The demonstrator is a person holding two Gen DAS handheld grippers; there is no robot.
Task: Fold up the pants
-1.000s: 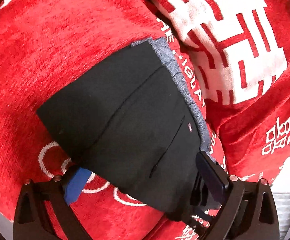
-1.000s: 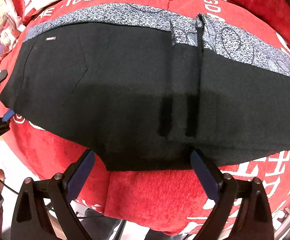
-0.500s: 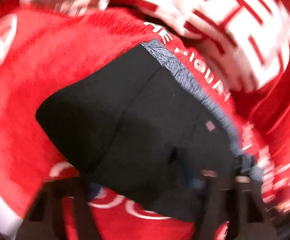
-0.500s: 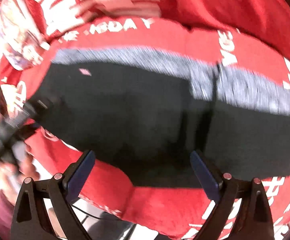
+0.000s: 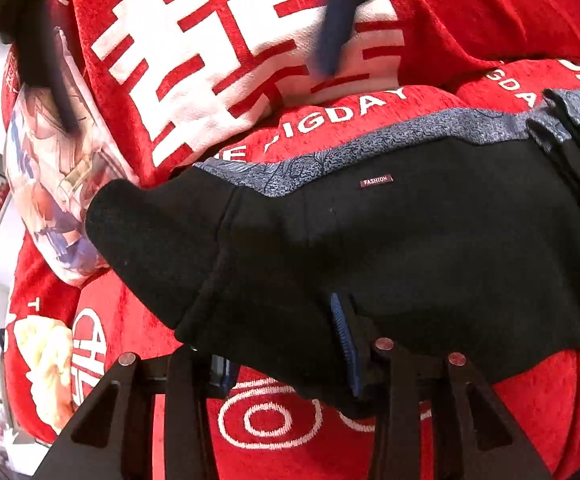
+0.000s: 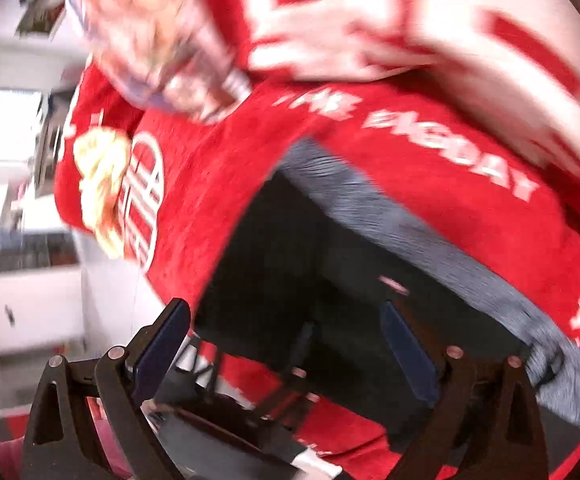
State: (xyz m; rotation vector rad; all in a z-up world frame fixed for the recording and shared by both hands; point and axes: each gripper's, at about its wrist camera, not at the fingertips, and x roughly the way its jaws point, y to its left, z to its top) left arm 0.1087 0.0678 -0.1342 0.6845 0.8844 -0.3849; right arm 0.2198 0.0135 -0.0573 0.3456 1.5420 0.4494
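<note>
The black pants (image 5: 410,248) lie spread across a red plush cover (image 5: 530,400) printed with white characters, rings and the letters "IGDAY". A grey patterned waistband (image 5: 370,148) runs along the far edge of the pants, and a small tag reading "FASHION" (image 5: 377,180) sits just below it.

The left gripper (image 5: 286,344) has closed in on the near edge of the pants: black cloth bunches between its 2 fingers, with the right blue pad (image 5: 344,340) pressed against the fabric and the other pad mostly hidden beneath it.

The right gripper (image 6: 286,344) hovers above the pants with its jaws spread wide and nothing between them; this view is badly blurred. From the left wrist view, it shows as a smeared blue pad (image 5: 336,20) near the top of the frame.

A cushion with a pale illustrated print (image 5: 54,184) rests at the left end of the cover. Beyond the cover, white cabinets (image 6: 22,300) and a bright window (image 6: 10,124) show in the room.
</note>
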